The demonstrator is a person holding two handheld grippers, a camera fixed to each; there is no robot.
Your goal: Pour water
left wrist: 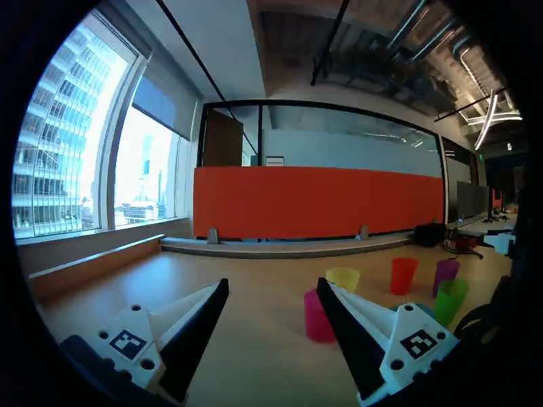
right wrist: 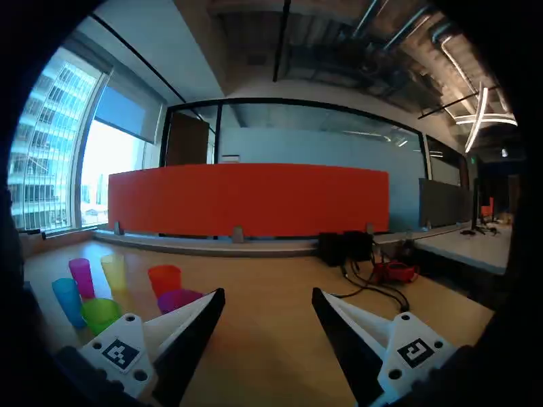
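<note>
Several coloured plastic cups stand on a wooden table [left wrist: 258,339]. In the left gripper view a pink cup [left wrist: 317,317], a yellow cup [left wrist: 343,278], an orange cup [left wrist: 403,275], a purple cup [left wrist: 446,274] and a green cup [left wrist: 450,300] sit to the right. My left gripper [left wrist: 271,298] is open above the table, its right finger just in front of the pink cup. In the right gripper view the cups stand at the left: blue [right wrist: 68,300], pink [right wrist: 83,277], yellow [right wrist: 113,271], orange [right wrist: 164,279], green [right wrist: 100,314], purple [right wrist: 178,299]. My right gripper [right wrist: 266,302] is open with nothing between its fingers.
An orange partition [right wrist: 248,200] runs along the table's far edge. Black boxes [right wrist: 345,248] and tangled cables with a red item [right wrist: 394,273] lie on the right side. Large windows [left wrist: 68,149] stand at the left. Another desk [right wrist: 468,247] is at the far right.
</note>
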